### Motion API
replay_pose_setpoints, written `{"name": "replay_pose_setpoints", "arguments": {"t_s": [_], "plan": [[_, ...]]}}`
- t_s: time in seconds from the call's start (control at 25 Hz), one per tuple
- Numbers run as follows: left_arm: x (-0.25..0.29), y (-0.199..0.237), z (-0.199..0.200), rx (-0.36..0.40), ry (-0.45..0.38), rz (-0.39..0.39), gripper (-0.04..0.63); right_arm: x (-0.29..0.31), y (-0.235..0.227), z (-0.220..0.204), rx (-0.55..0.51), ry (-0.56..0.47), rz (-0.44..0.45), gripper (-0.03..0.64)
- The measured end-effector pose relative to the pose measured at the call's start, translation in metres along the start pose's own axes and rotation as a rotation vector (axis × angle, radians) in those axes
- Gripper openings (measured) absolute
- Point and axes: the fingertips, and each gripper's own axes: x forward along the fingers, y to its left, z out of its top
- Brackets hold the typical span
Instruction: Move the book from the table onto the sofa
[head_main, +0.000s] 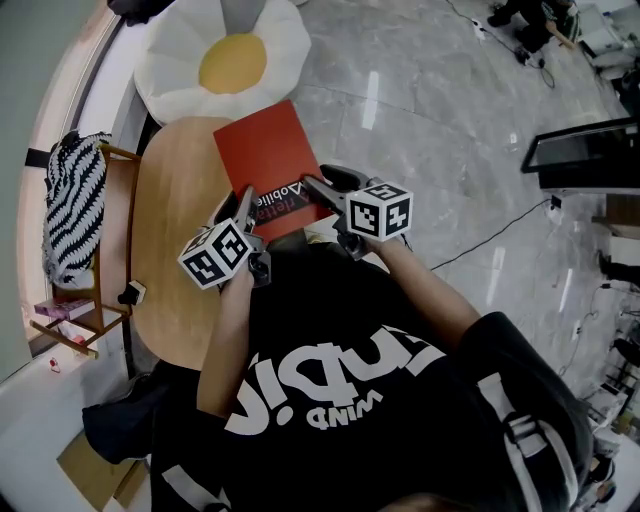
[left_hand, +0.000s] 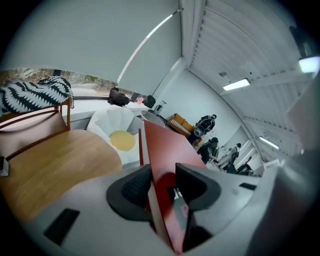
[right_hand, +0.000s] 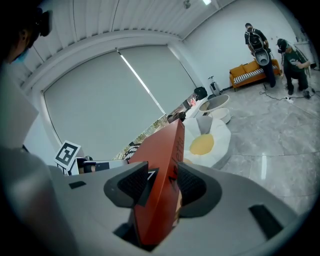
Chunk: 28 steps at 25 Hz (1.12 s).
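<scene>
Over the wooden table's (head_main: 170, 240) floor-side edge, the red book (head_main: 268, 150) is up off the wood. Left gripper (head_main: 240, 208) and right gripper (head_main: 320, 190) both have their jaws clamped on its near edge. Daisy-shaped cushion (head_main: 225, 55) sits just past the table.

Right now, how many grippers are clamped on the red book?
2. The left gripper pinches the book's near left corner; the right gripper pinches its near right corner. Neither is hidden.

One book (head_main: 268, 160), two grippers (head_main: 242, 206) (head_main: 320, 188), one table (head_main: 170, 240)
</scene>
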Motion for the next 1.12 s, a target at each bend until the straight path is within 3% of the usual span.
{"name": "replay_pose_setpoints", "arguments": {"t_s": [0.44,1.12], "plan": [[0.053,0.008,0.030,0.005,0.008,-0.012,0.161,0.034,-0.034,0.030,0.023,-0.014,-0.026,0.178],[0.169,0.035,0.126,0.000,0.037,0.001,0.161,0.137,-0.100,0.124,0.049,0.005,-0.028,0.178]]}}
